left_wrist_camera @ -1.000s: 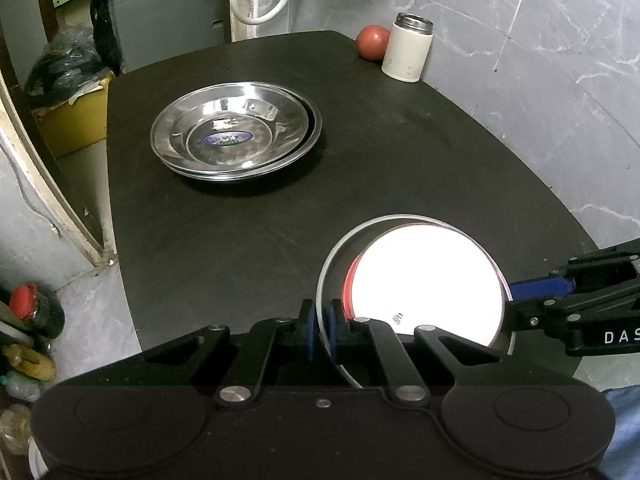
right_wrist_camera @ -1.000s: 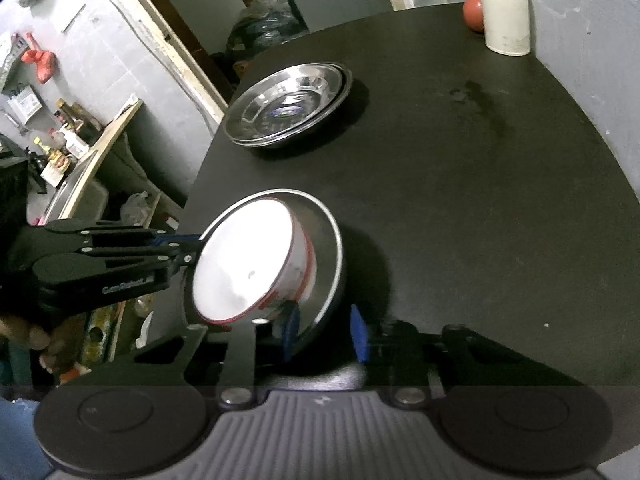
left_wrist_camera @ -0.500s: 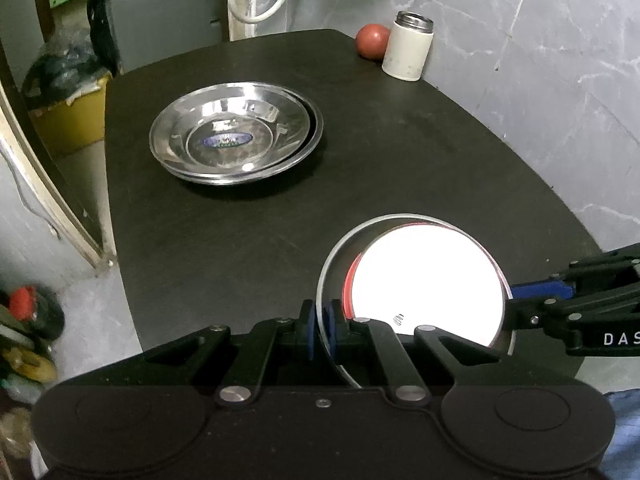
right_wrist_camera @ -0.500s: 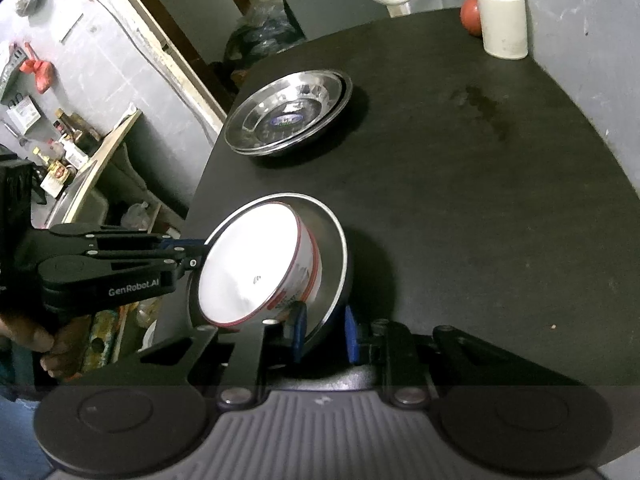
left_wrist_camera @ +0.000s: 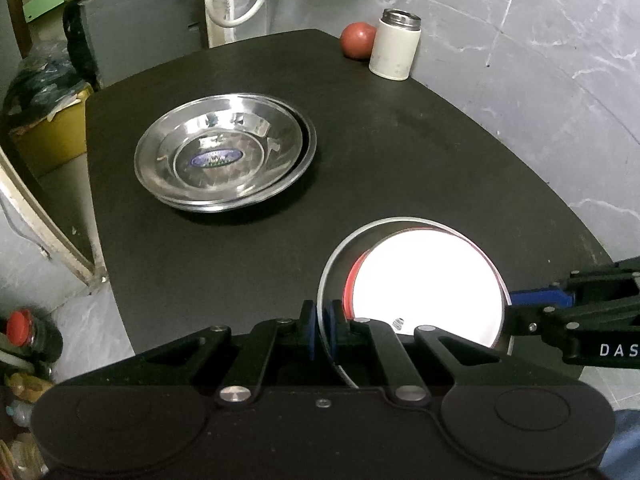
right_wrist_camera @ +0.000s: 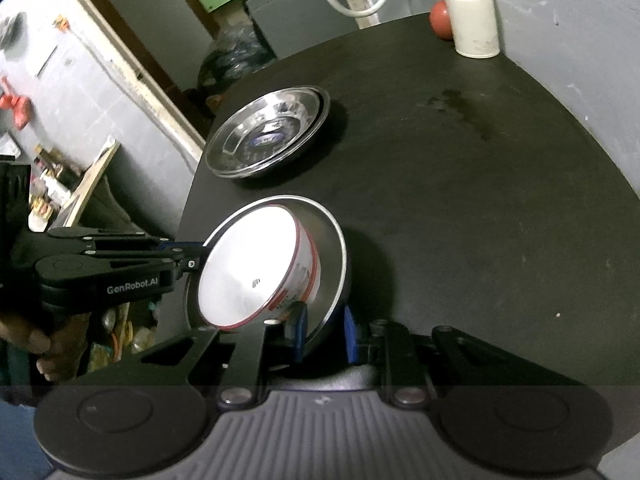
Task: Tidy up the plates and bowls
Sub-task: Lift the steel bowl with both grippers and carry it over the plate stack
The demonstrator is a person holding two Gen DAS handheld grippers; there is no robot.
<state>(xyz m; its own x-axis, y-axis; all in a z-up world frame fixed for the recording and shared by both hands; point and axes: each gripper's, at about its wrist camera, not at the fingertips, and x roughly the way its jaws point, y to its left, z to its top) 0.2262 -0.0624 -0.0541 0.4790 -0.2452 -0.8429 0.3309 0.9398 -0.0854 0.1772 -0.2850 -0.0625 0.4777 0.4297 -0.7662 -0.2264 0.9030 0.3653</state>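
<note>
I see my left gripper at the bottom of the left view. Its two blue pads are pinched tight on the thin rim of a steel bowl, with almost no gap between them. The bowl sits low and right of the middle in that view, tipped up on its side. A white bowl with a red rim is nested inside it. It glows so bright that I cannot see its inside.

In the right view my right gripper is at the bottom middle. Its blue pads stand on both sides of the near edge of the steel bowl, with a gap between them. I cannot tell if they press on the bowl or just stand around it. The white bowl shows red print on its side there. The left gripper comes in from the left of that view and holds the other side of the rim. A hand grips its handle at the left edge.

Both bowls are over the near edge of the black table.

Farther up, left of the middle, are stacked steel plates flat on the table. The top one has a blue sticker in its middle.

At the far end, upper right, a white jar stands up straight. A red ball sits just beside it.
</note>
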